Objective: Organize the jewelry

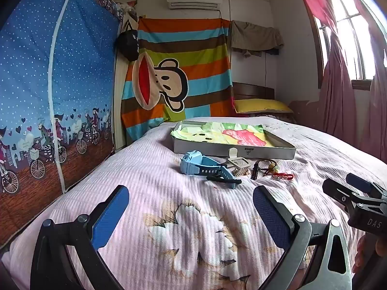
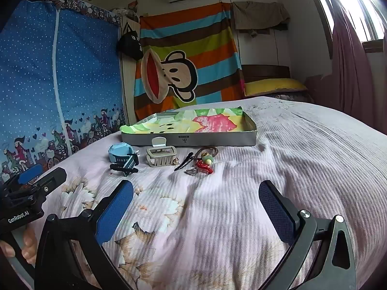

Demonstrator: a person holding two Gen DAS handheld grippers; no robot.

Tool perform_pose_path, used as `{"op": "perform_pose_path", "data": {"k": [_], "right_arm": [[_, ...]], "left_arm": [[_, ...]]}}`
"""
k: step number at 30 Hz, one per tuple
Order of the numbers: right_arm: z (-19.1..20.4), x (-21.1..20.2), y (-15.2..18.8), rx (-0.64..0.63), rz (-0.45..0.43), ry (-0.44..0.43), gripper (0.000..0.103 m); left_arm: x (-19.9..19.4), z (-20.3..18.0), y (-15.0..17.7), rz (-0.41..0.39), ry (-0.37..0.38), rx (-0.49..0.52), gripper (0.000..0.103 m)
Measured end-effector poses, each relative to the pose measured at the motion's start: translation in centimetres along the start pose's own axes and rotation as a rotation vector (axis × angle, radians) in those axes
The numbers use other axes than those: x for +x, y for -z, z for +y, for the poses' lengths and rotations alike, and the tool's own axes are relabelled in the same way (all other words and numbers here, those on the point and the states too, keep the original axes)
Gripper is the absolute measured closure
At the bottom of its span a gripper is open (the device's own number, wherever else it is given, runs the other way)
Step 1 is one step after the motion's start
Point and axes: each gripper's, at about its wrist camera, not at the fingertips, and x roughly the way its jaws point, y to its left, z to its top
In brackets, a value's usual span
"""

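On the pink bedspread a small pile of jewelry lies in front of a shallow grey tray lined with a colourful cloth. From left to right: a blue watch, a beige claw clip, a black hair clip, a hair tie with a green bead, a red piece and small silver pieces. My left gripper and right gripper hover open and empty, short of the pile.
A blue fabric wardrobe stands along the bed's left side. A striped monkey cloth hangs behind the bed, with a yellow pillow beyond the tray. Pink curtains and a window are on the right.
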Motion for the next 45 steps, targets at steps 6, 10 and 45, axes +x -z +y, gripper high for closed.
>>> {"op": "perform_pose_path", "data": {"k": [6, 10, 45], "right_arm": [[-0.01, 0.04, -0.06, 0.001, 0.002, -0.002, 0.001], [0.07, 0.03, -0.11, -0.001, 0.005, -0.003, 0.001], [0.03, -0.26, -0.08, 0.001, 0.003, -0.005, 0.001]], "left_arm": [[0.02, 0.02, 0.01, 0.001, -0.004, -0.002, 0.0], [0.0, 0.06, 0.03, 0.003, -0.005, -0.01, 0.0], [0.0, 0.16, -0.15, 0.001, -0.004, -0.005, 0.0]]}}
